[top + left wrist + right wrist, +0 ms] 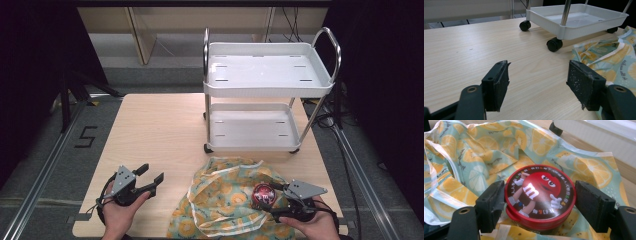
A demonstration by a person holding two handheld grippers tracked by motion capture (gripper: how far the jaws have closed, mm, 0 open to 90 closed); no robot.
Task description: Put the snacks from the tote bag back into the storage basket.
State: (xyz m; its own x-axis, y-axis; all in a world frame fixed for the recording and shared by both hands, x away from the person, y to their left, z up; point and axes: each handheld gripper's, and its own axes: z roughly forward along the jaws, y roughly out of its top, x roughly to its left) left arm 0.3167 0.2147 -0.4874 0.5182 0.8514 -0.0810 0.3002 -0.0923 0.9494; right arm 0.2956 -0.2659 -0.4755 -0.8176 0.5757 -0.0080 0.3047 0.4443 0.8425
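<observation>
Between my right fingers (486, 205) sits a red tin (540, 196), lid up, resting on a lemon-print bag (474, 157). One pad touches the tin's rim at the picture's left; the other stands just off it, so the fingers bracket the tin without clamping it. From the high view my right gripper (272, 202) lies at the bench's near right edge with the tin (263, 195) on the bag (220, 200). My left gripper (150, 179) hovers over bare bench (160, 130) well to the left, its fingers (496, 85) wide apart with nothing between them. Beyond the bag a white cart (267, 90) stands on the bench, its wheels (554, 44) near the bag's far edge.
</observation>
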